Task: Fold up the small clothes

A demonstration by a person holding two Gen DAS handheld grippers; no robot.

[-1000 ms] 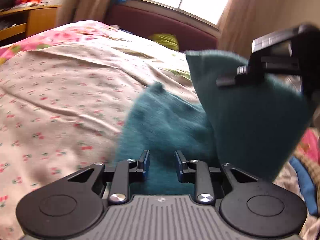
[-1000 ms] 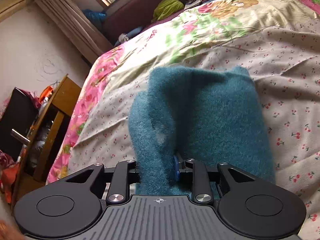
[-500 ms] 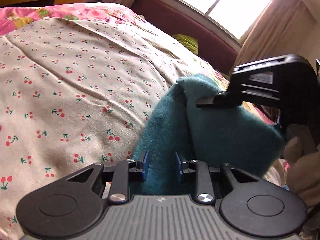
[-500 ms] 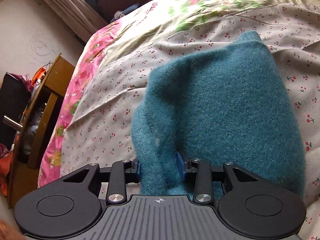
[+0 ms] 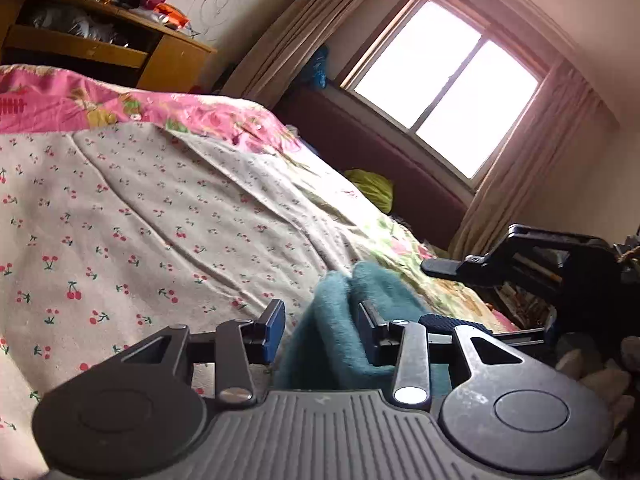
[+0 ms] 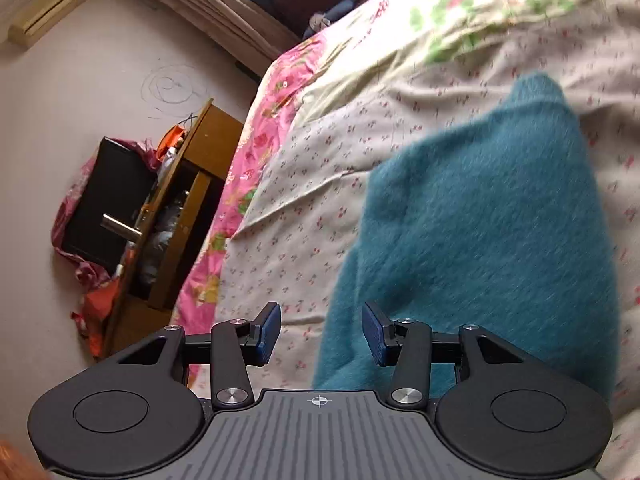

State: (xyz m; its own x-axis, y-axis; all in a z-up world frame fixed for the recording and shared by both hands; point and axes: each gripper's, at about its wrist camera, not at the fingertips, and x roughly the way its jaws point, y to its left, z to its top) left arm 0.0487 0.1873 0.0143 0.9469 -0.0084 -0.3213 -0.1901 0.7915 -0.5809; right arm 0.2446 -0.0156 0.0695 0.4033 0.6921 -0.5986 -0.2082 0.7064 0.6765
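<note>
Change since earlier: both grippers were clamped on the teal cloth and holding it up; now both have let go and the cloth has dropped onto the bed; wrist views have swung too
Left gripper (image 5: 320, 330): jaws spread wide, gripping nothing; a bunched ridge of cloth sits in the gap, nearer the right finger; cannot tell if it touches
Right gripper (image 6: 320, 332): jaws spread wide, empty; cloth edge passes between and under the fingers, leaning to the right one
Teal cloth (image 6: 480, 232): fuzzy teal knit, lying on the bedspread near both tools; in the right wrist view it spreads as a broad doubled panel running far-right; in the left wrist view only a humped fold (image 5: 360, 320) shows
Bedspread (image 5: 140, 220): pale cherry print, wrinkled, with pink floral quilt at the far side
Handling: judged light, soft, floppy; fleecy nap should grip the pads well, not slippery, not fragile; thick pile means folds spring back and need pressing flat; sags if held at one point
Where to hold: pinch two corners or the free edge, one tool each, rather than the bulky middle
Task stage: looks like one fold laid down and released; probably smoothing or a second fold next
Writing: no brand or label legible; only a small crosshair mark on the right gripper body; pencil scribble on the far wall (image 6: 172, 88), not readable
Other: wooden shelf (image 6: 180, 208) far left; window (image 5: 440, 92) far right
</note>
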